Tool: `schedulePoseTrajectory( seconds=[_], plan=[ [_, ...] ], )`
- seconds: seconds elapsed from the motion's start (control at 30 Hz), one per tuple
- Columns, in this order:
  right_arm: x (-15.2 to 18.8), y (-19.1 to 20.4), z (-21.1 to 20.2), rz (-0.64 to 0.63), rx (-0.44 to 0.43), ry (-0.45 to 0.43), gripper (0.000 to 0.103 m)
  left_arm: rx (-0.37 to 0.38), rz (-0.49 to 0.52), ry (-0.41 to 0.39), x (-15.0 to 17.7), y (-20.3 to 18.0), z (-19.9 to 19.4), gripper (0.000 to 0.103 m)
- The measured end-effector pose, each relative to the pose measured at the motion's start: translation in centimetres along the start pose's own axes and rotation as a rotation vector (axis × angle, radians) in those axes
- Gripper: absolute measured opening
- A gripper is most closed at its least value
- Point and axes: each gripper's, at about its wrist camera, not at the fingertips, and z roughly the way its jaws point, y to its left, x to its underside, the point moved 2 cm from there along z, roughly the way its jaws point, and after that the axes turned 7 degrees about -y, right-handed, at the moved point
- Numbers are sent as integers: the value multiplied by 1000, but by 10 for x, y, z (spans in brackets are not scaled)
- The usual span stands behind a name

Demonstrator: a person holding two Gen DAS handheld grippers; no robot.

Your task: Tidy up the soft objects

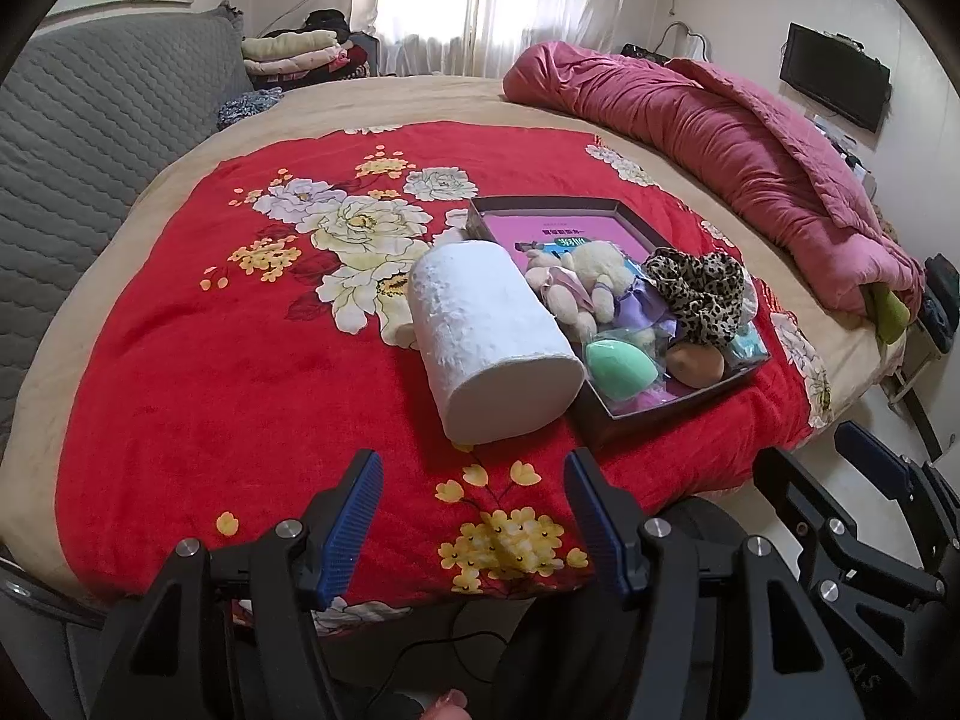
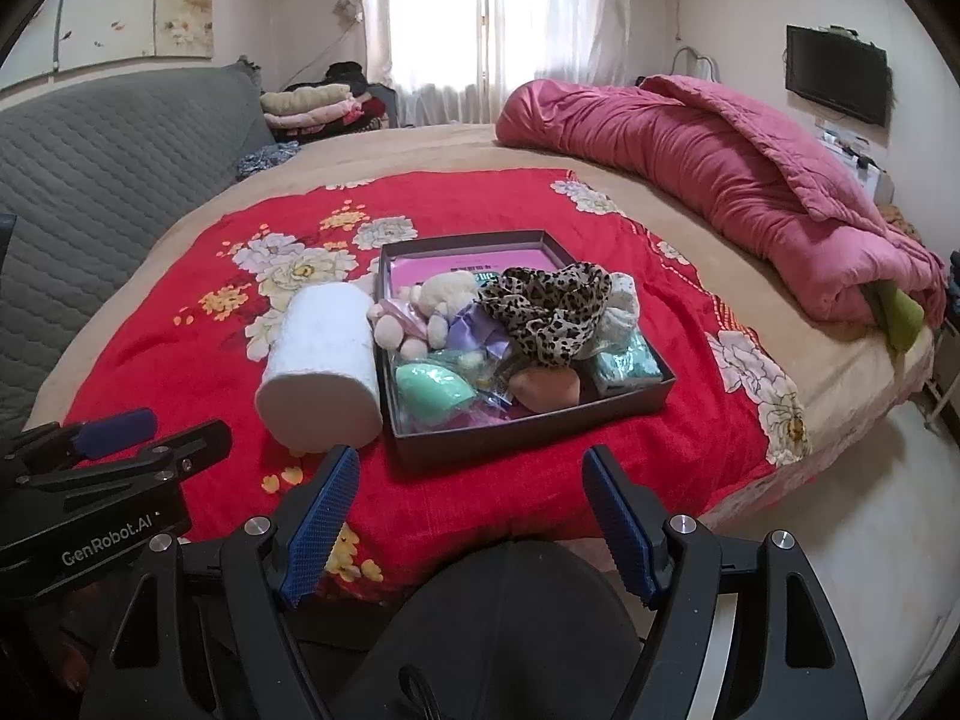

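Observation:
A white roll of soft paper lies on its side on the red flowered blanket, touching the left wall of a dark shallow box. In the box lie a cream plush toy, a leopard-print cloth, a green sponge and a tan sponge. The roll and the box also show in the right wrist view. My left gripper is open and empty, short of the roll. My right gripper is open and empty, in front of the box.
A rolled pink quilt lies along the bed's right side. A grey quilted headboard stands at the left. Folded clothes are stacked at the back. The floor lies to the right of the bed.

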Motion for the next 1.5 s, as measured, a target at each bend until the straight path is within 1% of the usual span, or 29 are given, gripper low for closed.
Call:
schedulePoseTrajectory(
  seconds=[0.8,1.5],
  plan=[
    [4,1,5,-8,-9,27,78,-16,3,12,3,1,1,62],
    [4,1,7,-8,-10,33,78,-28,-7,23,4,4,2,62]
  ],
)
